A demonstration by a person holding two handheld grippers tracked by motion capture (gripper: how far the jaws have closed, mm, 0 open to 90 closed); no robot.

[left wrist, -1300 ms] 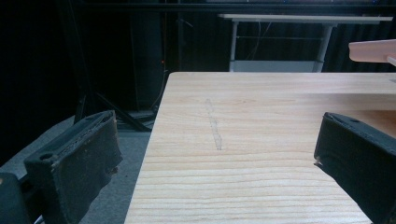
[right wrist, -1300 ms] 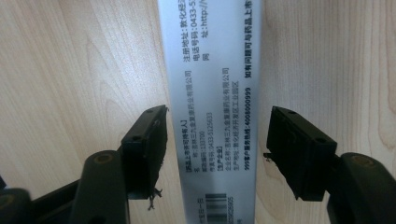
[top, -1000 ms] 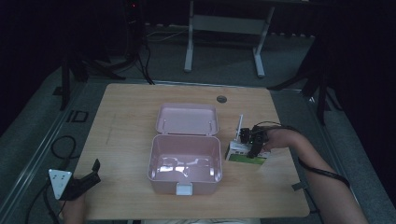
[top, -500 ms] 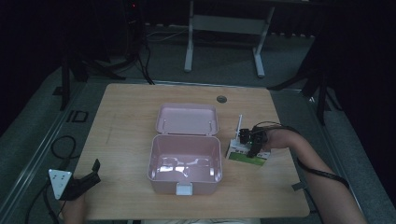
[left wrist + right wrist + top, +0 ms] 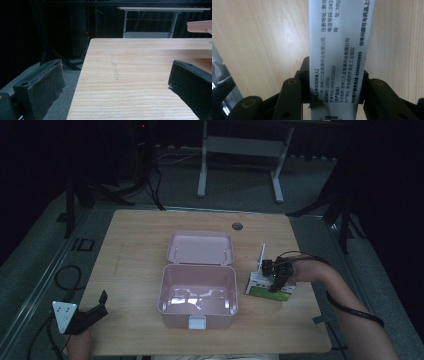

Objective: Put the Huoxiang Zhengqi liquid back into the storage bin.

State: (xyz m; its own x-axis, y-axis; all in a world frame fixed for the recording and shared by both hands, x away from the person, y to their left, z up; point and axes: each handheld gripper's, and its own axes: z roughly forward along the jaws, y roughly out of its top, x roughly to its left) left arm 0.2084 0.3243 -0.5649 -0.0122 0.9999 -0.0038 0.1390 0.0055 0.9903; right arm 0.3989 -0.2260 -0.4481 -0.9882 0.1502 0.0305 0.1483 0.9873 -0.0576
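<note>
1. Pale wood grain covers the rectangular tabletop (image 5: 140,245), which stands in a dim room with dark stands and cables behind it.
2. Near the middle of the table sits an open pink plastic box (image 5: 198,292); its hinged lid (image 5: 200,248) is laid back flat on the far side and a small white latch shows at its near edge.
3. Just to the right of the pink box, apart from it, is a small white and green cardboard medicine carton (image 5: 264,289).
4. The right gripper (image 5: 275,279) comes in over that carton from the right, with the person's forearm behind it and a black cable looping from it.
5. In the right gripper view, the carton's white printed face (image 5: 339,60) runs up between the two black jaws, which have just been closing and now press on its sides, so the carton is clamped.
6. The left gripper (image 5: 87,315) rests at the near left corner of the table, well apart from the pink box, its grey three-cornered plate on top.
7. In the left gripper view its jaws stand wide with bare wood between them.
</note>
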